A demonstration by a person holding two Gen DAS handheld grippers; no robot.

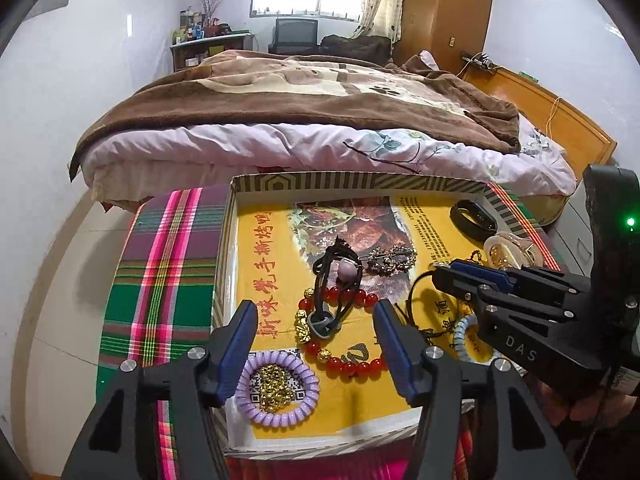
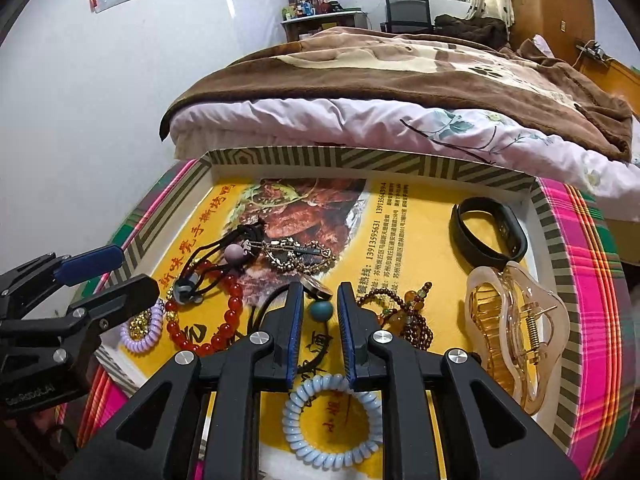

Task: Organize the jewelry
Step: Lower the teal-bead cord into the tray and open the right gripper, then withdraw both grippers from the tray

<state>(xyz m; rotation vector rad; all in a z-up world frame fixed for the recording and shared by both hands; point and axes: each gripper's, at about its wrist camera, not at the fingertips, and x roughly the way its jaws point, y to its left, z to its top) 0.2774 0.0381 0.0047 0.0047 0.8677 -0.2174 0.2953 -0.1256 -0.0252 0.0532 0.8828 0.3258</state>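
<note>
A striped tray (image 1: 340, 182) (image 2: 360, 160) lined with a yellow flyer holds the jewelry. My left gripper (image 1: 314, 314) (image 2: 110, 278) is open wide above a red bead bracelet (image 1: 344, 366) (image 2: 218, 342) and a black hair tie with a mauve bead (image 1: 346, 272) (image 2: 235, 254), touching neither. A purple coil tie (image 1: 276, 394) (image 2: 140, 332) ringing a gold chain lies by its left finger. My right gripper (image 2: 320, 300) (image 1: 438, 270) stands narrowly open. A teal bead (image 2: 321, 311) on a black cord shows in the gap, unpressed. A pale-blue coil tie (image 2: 332, 420) lies under it.
On the tray's right side lie a black wristband (image 2: 486, 234), an amber claw clip (image 2: 516, 332) and brown prayer beads (image 2: 408, 316). A rhinestone hairpin (image 2: 296, 258) sits mid-tray. The tray rests on a plaid cloth (image 1: 160, 280), with a bed (image 1: 320, 120) just behind.
</note>
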